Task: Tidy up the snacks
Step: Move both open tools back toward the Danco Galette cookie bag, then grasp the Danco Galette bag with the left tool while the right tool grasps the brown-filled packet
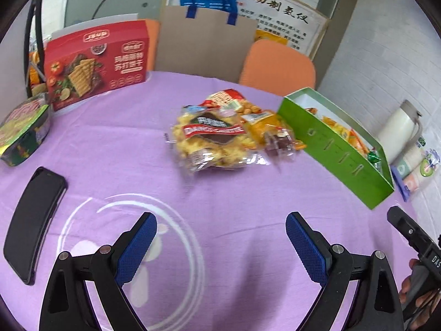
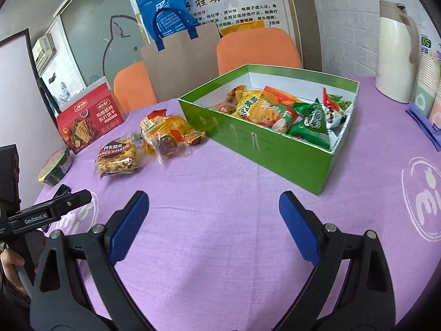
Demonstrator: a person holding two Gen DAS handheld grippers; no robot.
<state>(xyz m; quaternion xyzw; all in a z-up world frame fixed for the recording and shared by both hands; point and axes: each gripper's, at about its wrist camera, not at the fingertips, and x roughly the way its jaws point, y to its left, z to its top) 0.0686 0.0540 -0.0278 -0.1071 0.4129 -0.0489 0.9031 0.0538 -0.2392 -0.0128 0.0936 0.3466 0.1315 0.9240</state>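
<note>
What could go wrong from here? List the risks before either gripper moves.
1. The clear crinkly packet of yellow galette biscuits overlaps the yellow-wrapped snack packets; a pinch may drag both.
2. The green cardboard box is already heaped at its right end, so added packets might slide out.
3. The black phone lies near the left gripper.

Purple tablecloth (image 2: 220, 182) with white logo prints. Black phone (image 1: 33, 220) lying flat near left edge. White thermos (image 2: 394, 52) upright at far right, cup sleeves (image 2: 425, 82) just beside. Two orange chairs (image 2: 256, 49) behind table, cardboard sheet (image 2: 182, 63) between them, blue tote (image 2: 165, 8) hanging above. Poster (image 2: 239, 2) on wall.
</note>
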